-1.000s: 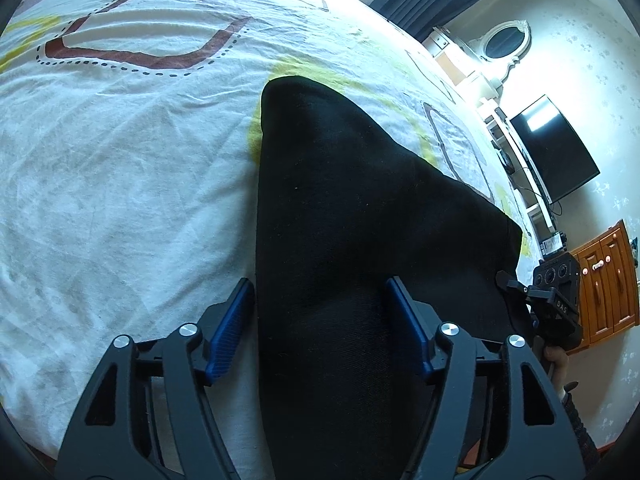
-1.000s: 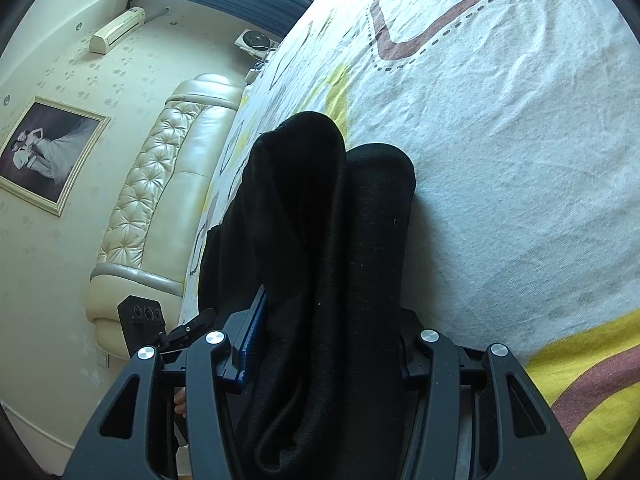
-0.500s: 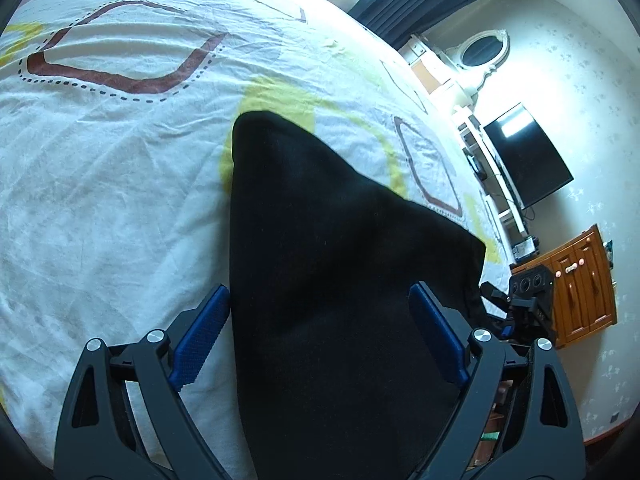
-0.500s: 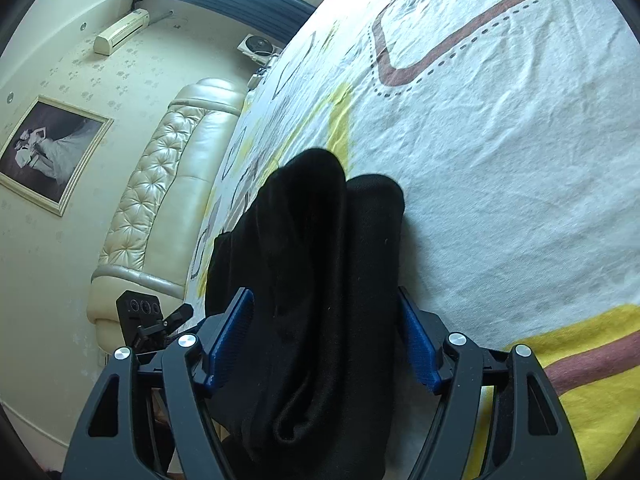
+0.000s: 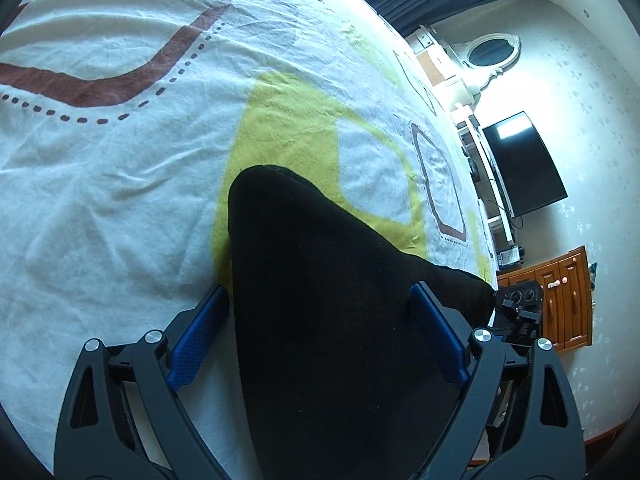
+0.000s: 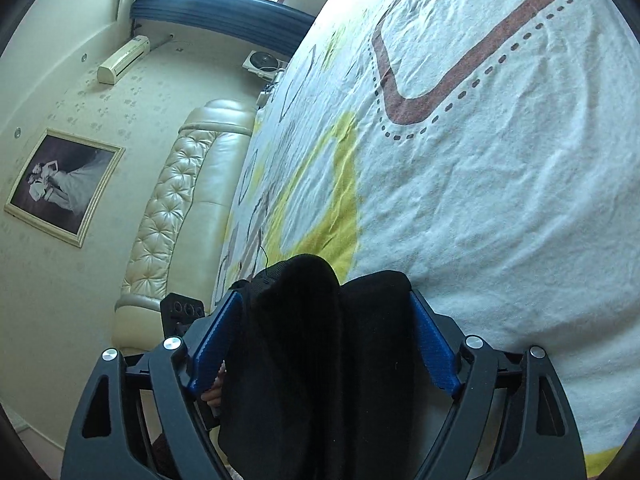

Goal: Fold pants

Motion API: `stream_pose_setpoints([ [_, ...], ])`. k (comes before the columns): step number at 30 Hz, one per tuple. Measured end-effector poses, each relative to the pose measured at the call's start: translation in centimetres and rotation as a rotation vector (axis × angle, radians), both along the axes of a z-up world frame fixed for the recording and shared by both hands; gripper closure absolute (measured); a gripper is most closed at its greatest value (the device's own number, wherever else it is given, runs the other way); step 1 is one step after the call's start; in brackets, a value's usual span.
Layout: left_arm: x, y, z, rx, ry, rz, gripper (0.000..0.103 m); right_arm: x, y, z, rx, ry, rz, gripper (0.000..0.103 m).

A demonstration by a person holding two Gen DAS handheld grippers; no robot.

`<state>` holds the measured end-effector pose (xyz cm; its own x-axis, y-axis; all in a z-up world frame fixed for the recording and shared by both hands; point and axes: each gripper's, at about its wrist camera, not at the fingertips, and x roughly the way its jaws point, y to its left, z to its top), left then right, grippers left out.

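Note:
Black folded pants lie on the patterned bed sheet, with a narrow rounded end pointing away. My left gripper stands open astride the near part, its blue pads just clear of the cloth on both sides. In the right wrist view the pants show as two thick folded layers side by side. My right gripper straddles their far end and its jaws are opening, the pads at the cloth's sides without squeezing it. Each gripper shows small in the other's view: the right gripper, the left gripper.
The white sheet with yellow and brown shapes spreads wide beyond the pants. A cream tufted headboard runs along the bed's left in the right wrist view. A television and a wooden cabinet stand past the bed's far edge.
Both grippers' jaws have widened and let go of the pants. Both have drawn back along the cloth, so the pants' far end sits lower in each view.

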<state>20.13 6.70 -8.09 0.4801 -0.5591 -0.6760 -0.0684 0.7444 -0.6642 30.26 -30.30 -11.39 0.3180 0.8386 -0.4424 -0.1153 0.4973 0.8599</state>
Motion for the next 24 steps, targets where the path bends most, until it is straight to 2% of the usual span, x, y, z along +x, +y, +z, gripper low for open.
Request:
stream_pose_setpoints([
  [1, 0.1, -0.3, 0.1, 0.024, -0.007, -0.007, 0.012, 0.0, 0.2, 0.2, -0.014, -0.001, 0.003, 0.023],
  [3, 0.1, -0.9, 0.3, 0.117, -0.017, -0.016, 0.024, -0.1, 0.5, 0.4, -0.056, -0.012, 0.003, 0.032],
  [4, 0.2, -1.3, 0.5, 0.173, -0.022, -0.021, 0.034, -0.1, 0.6, 0.4, -0.072, -0.01, -0.002, 0.048],
  [7, 0.2, -1.9, 1.0, 0.237, -0.042, -0.018, 0.045, -0.3, 0.8, 0.4, -0.101, -0.019, -0.022, 0.055],
  [11, 0.5, -1.7, 1.3, 0.25, -0.04, 0.011, 0.053, -0.2, 1.2, 1.1, -0.137, -0.062, -0.026, 0.059],
  [24, 3.7, -0.3, 2.0, 0.292, -0.053, 0.04, 0.054, 3.3, 2.6, 0.4, -0.109, -0.082, -0.056, 0.059],
])
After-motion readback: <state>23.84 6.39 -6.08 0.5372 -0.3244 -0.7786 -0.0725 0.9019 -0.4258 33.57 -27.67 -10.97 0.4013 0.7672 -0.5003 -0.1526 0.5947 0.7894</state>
